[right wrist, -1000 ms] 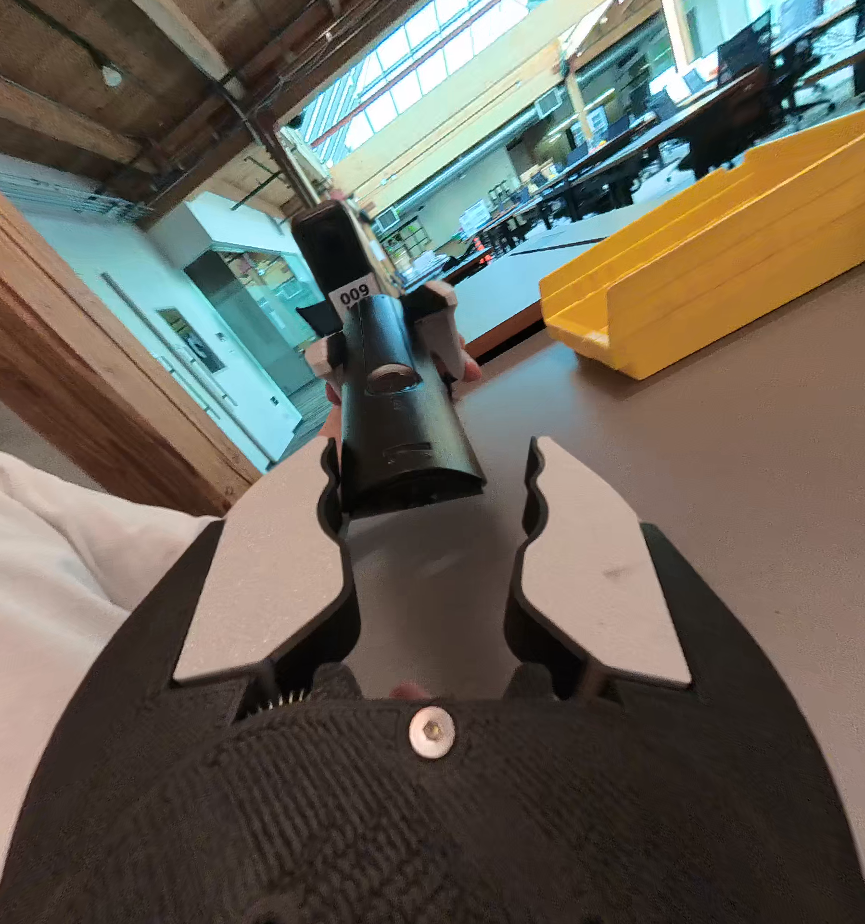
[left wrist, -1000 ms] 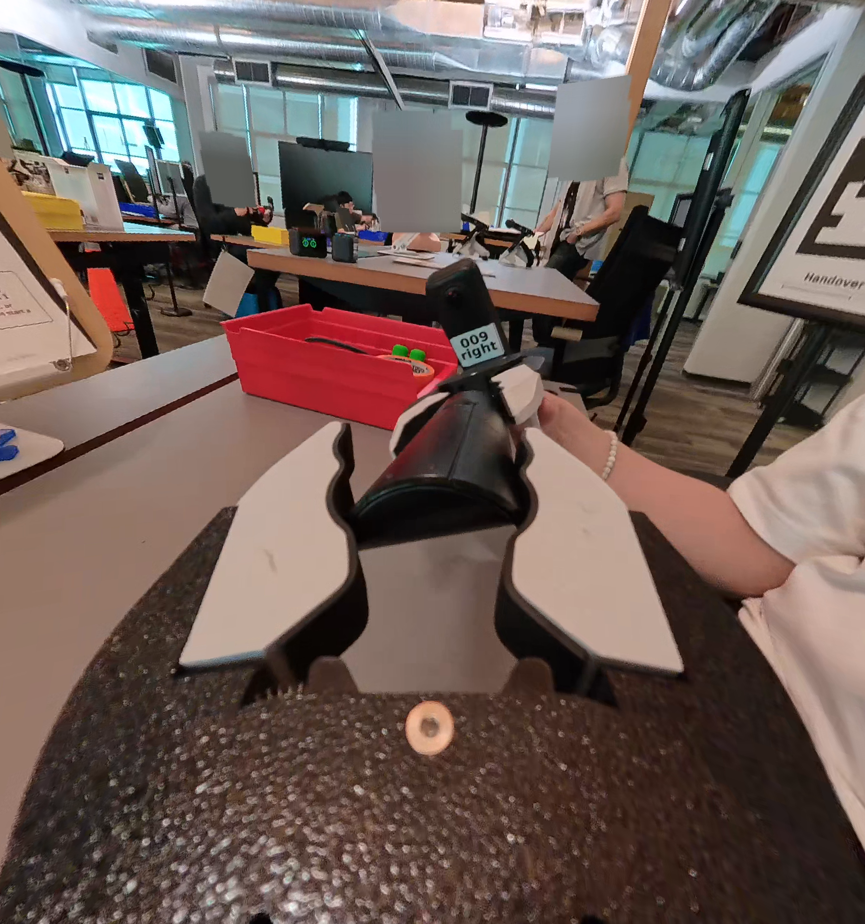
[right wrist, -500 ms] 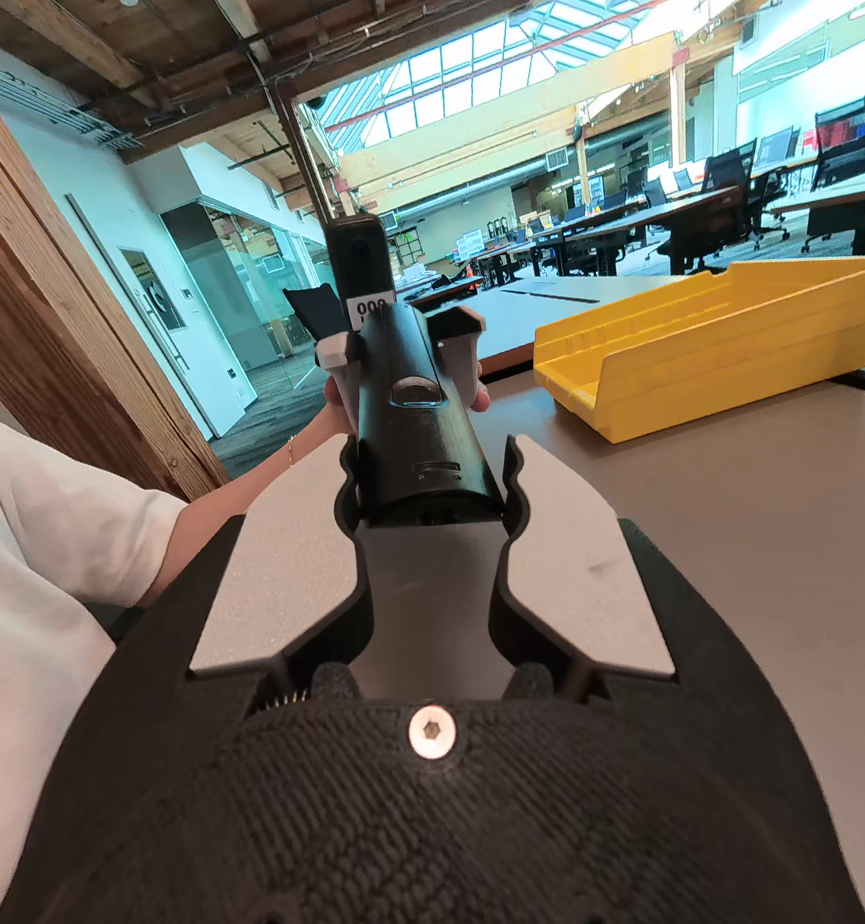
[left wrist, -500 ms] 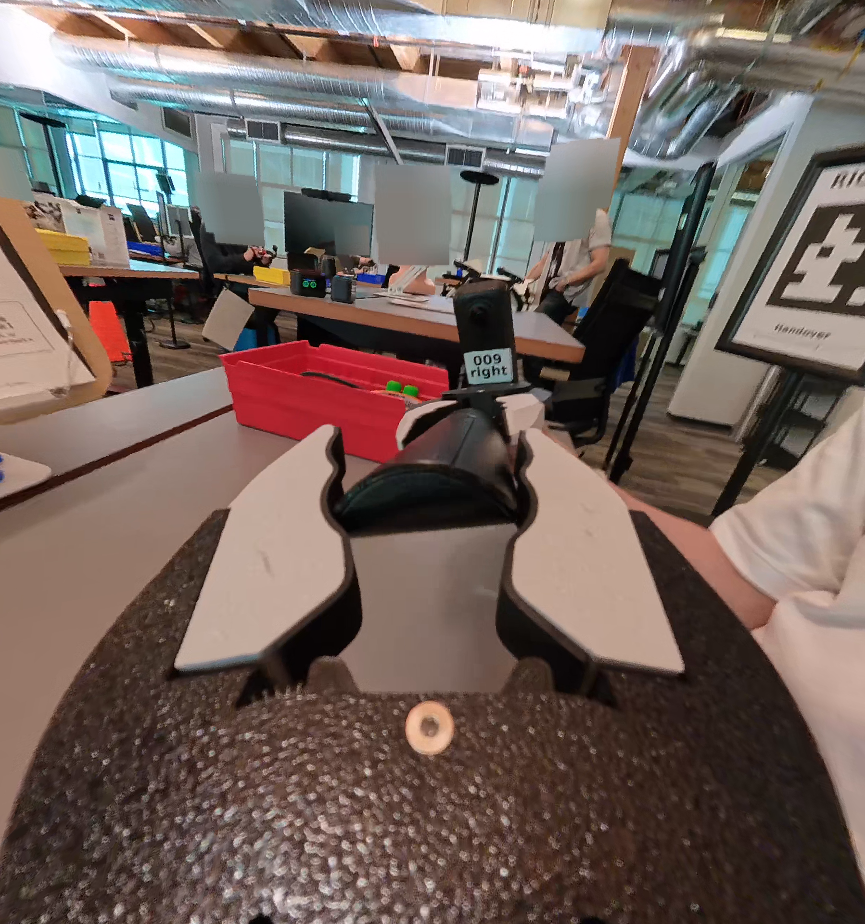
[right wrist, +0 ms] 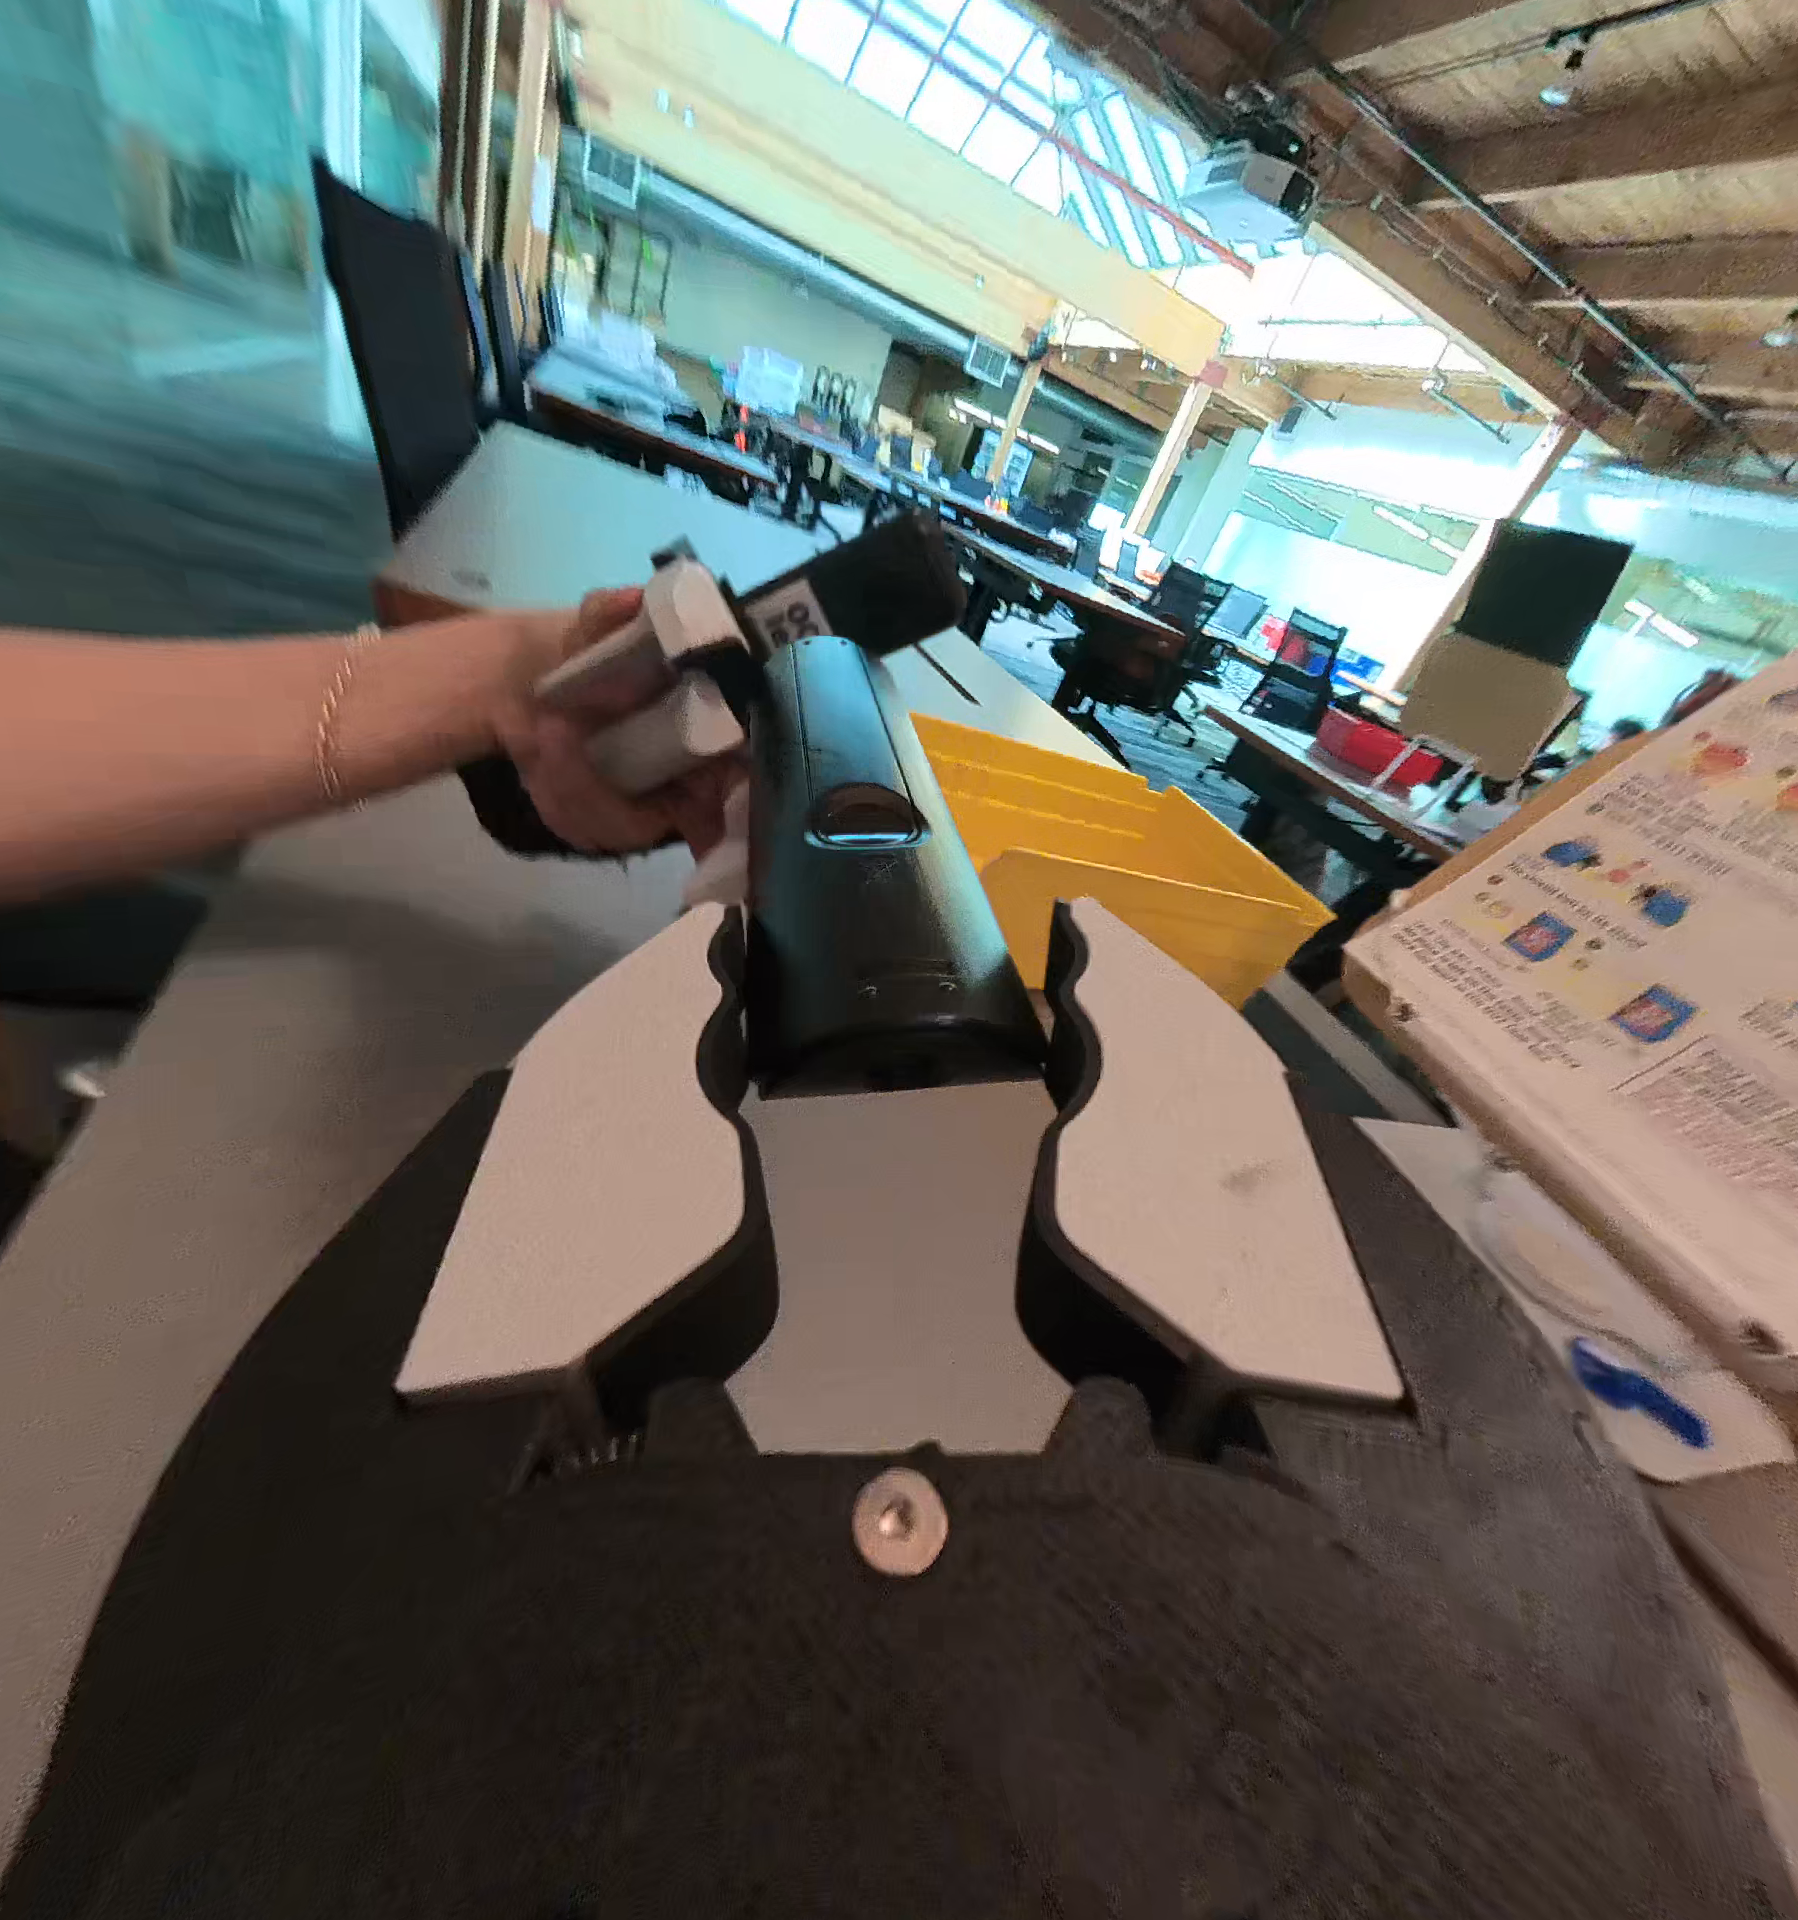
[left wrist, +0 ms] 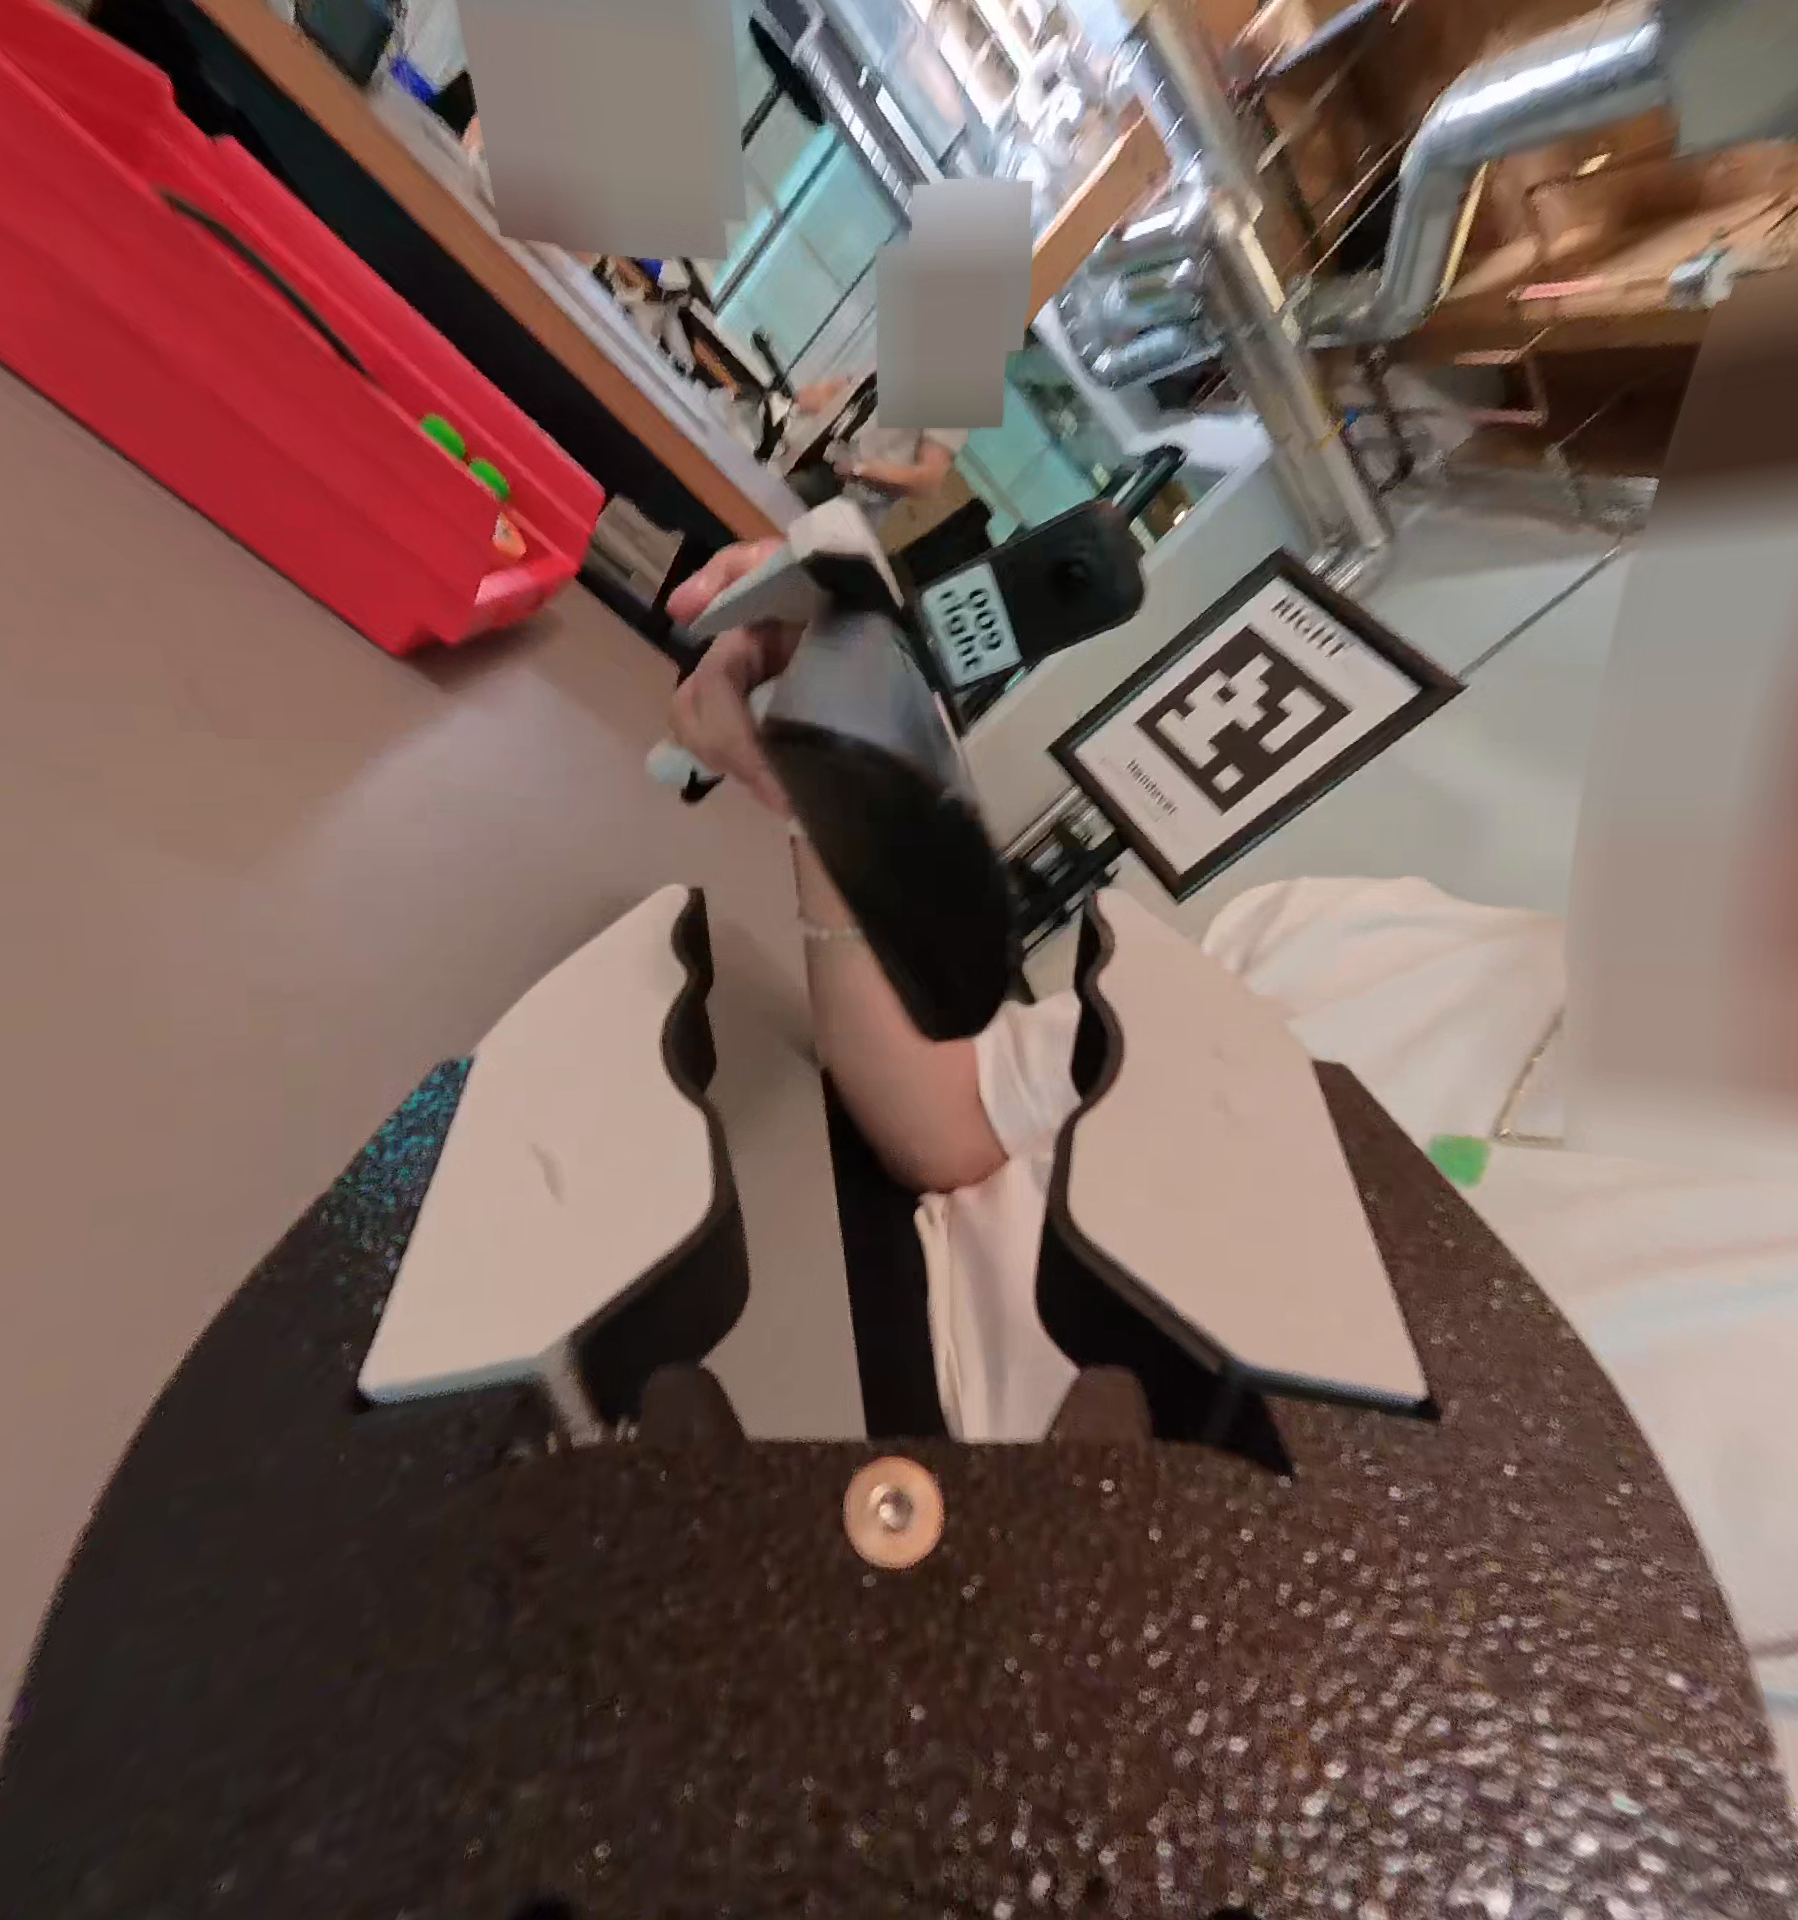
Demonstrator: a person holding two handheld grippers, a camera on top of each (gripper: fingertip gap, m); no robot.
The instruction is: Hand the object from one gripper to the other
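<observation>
The object is a black oblong case point(right wrist: 864, 883) with an oval button on top. My right gripper point(right wrist: 893, 977) is shut on its near end, and the case fills the gap between the fingers. The case points away and up, above the grey table point(right wrist: 251, 1039). My left gripper point(left wrist: 890, 935) is open and empty. The case point(left wrist: 874, 862) hangs tilted just beyond its fingertips, clear of both fingers. In the right wrist view the left gripper's white fingers point(right wrist: 666, 717), held by a hand, sit to the left of the case's far end.
A red bin point(left wrist: 199, 312) stands on the table at the far left of the left wrist view. A yellow bin point(right wrist: 1082, 831) lies beyond the case. A tilted instruction board point(right wrist: 1653, 935) stands at the right. A framed marker sign point(left wrist: 1259, 727) stands off the table. About 8 cm separates my left fingertips from my right.
My right gripper went from wide open to shut on the case. My left gripper let go of it and drew off. Both views have tilted and swung.
</observation>
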